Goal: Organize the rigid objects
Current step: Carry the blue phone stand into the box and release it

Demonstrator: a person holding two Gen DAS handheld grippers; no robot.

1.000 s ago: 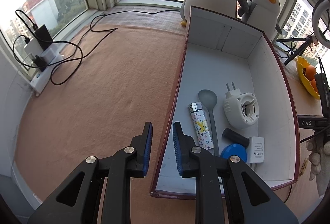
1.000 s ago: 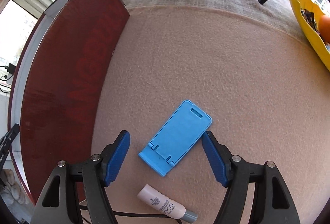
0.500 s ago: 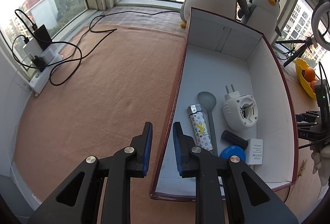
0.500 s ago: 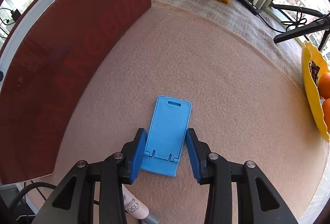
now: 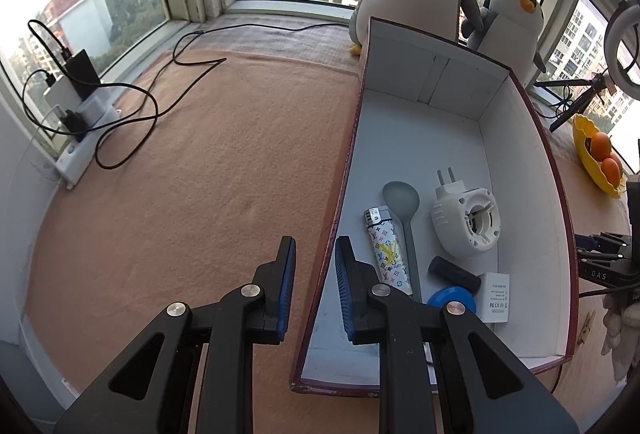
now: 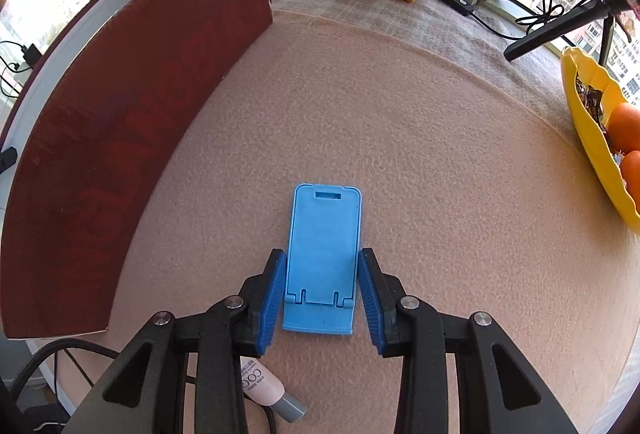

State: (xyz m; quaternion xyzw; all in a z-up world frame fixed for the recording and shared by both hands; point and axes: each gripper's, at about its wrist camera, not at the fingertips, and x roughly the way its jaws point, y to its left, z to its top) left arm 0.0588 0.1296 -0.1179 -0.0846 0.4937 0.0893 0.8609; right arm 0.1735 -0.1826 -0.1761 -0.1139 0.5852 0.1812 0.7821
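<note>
Blue plastic phone stand [image 6: 324,258] lies flat on the peach felt, folded, long axis pointing away, slot end far. Red box [image 5: 532,162] with white inside holds a lighter [image 5: 386,244], grey spoon [image 5: 404,210], white plug-in device [image 5: 466,222], black cylinder [image 5: 452,272], blue disc [image 5: 452,296] and white adapter [image 5: 496,296].

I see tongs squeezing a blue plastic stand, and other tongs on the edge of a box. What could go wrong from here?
The right tongs pinch the blue stand only at its lower end, so it might tip or slip when lifted. The box has a tall wall that the stand could knock against on the way in. The left tongs straddle a thin box wall; a tug might drag the box. A small tube lies right under the right tongs and could get nudged.
</note>
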